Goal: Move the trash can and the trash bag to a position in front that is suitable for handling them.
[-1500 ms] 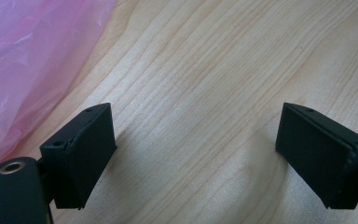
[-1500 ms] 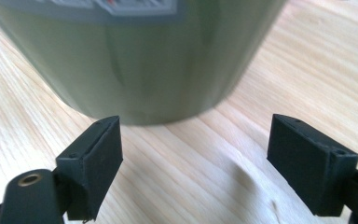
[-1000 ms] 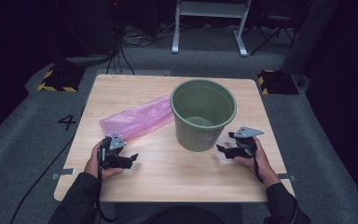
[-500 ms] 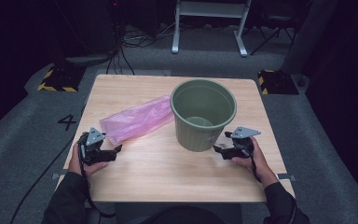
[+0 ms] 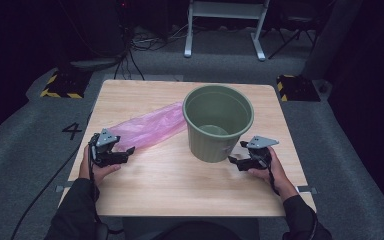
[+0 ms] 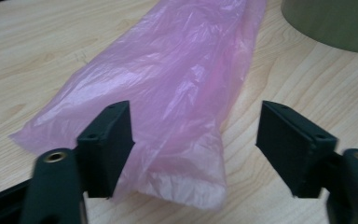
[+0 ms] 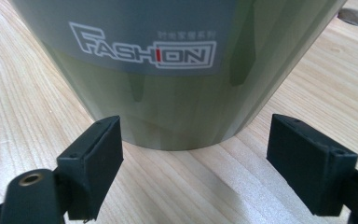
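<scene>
Now your left gripper (image 6: 196,140) straddles the pink bag's (image 6: 168,93) near end on the bench (image 5: 180,185), jaws just been closing, not yet pinching.

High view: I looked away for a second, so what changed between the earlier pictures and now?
The left gripper slid outward to the table's left edge, then edged in to the near end of the crinkled pink plastic bag. Its jaws have just been closing and now straddle that end without pressing it. The right gripper, the green plastic bucket and the bag stayed put on the wooden table.
</scene>
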`<state>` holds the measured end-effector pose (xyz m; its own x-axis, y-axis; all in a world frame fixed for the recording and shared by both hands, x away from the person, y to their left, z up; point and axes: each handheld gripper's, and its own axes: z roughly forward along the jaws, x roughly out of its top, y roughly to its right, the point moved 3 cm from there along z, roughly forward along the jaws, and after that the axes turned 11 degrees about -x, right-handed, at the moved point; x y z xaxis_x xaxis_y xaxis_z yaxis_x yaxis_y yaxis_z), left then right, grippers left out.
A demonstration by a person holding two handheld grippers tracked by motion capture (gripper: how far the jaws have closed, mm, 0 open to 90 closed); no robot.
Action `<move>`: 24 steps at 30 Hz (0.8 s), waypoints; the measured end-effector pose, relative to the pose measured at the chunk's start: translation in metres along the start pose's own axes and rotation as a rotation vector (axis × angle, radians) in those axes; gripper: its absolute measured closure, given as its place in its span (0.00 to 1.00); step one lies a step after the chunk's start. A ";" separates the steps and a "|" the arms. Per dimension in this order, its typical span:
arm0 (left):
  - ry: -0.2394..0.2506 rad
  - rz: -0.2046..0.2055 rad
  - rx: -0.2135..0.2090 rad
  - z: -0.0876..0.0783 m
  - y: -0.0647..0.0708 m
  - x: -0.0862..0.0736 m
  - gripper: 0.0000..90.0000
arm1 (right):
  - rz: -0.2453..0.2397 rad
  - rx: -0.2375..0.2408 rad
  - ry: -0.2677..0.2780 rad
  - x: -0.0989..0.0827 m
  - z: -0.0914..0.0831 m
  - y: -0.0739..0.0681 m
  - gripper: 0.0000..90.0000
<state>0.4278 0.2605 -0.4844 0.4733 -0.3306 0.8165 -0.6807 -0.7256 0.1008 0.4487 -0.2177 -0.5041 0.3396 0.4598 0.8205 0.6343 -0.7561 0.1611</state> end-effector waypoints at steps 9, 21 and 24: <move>-0.067 0.044 -0.065 0.022 -0.010 0.000 0.71 | -0.033 -0.010 0.015 0.003 0.000 -0.006 0.22; -0.120 0.007 -0.114 0.031 -0.014 -0.010 0.88 | -0.049 -0.018 0.019 0.005 0.001 -0.009 0.21; -0.126 0.015 -0.112 0.033 -0.012 -0.013 0.89 | -0.045 -0.017 0.021 0.006 0.001 -0.010 0.21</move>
<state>0.4485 0.2530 -0.5148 0.5245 -0.4192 0.7411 -0.7427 -0.6508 0.1575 0.4453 -0.2074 -0.5016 0.2967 0.4838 0.8234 0.6368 -0.7427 0.2070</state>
